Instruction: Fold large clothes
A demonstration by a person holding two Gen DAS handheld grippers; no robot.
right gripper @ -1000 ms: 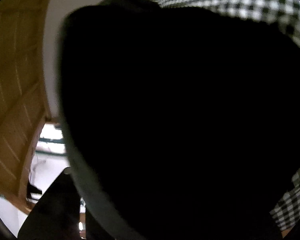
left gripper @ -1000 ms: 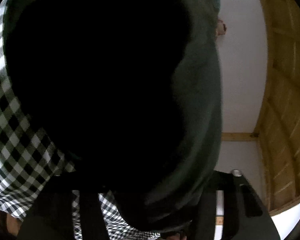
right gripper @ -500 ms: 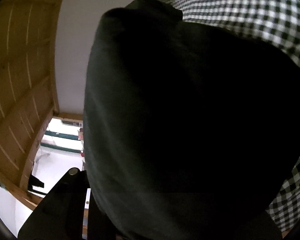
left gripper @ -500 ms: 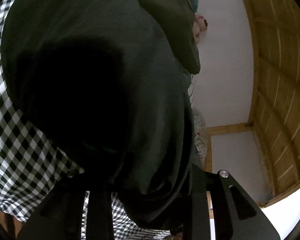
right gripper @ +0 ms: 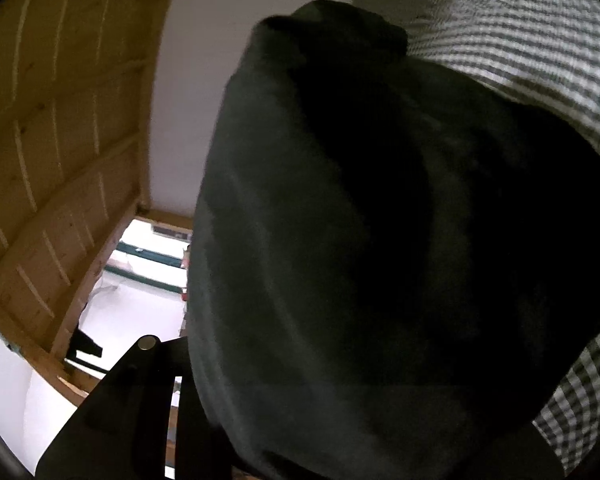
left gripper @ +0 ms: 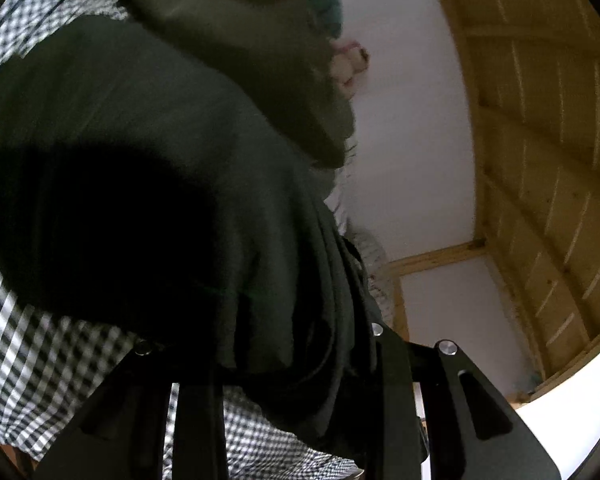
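Note:
A dark green garment (left gripper: 204,184) fills most of the left wrist view and hangs bunched between the fingers of my left gripper (left gripper: 296,396), which is shut on it. The same dark green garment (right gripper: 380,240) fills the right wrist view and drapes over my right gripper (right gripper: 300,420), which is shut on it; only its left finger (right gripper: 140,408) shows, the rest is hidden by cloth. Both cameras are tilted upward, and the garment is lifted above a black-and-white checked cloth (left gripper: 52,368).
The checked cloth (right gripper: 540,48) also shows in the right wrist view. A white wall (left gripper: 412,140) and slanted wooden ceiling boards (left gripper: 540,140) are behind. A window opening (right gripper: 148,264) is low at the left of the right wrist view.
Both grippers have tilted and moved with the garment still in them. The cloth has slid off the lenses, so more wall, wooden ceiling and garment folds show now.

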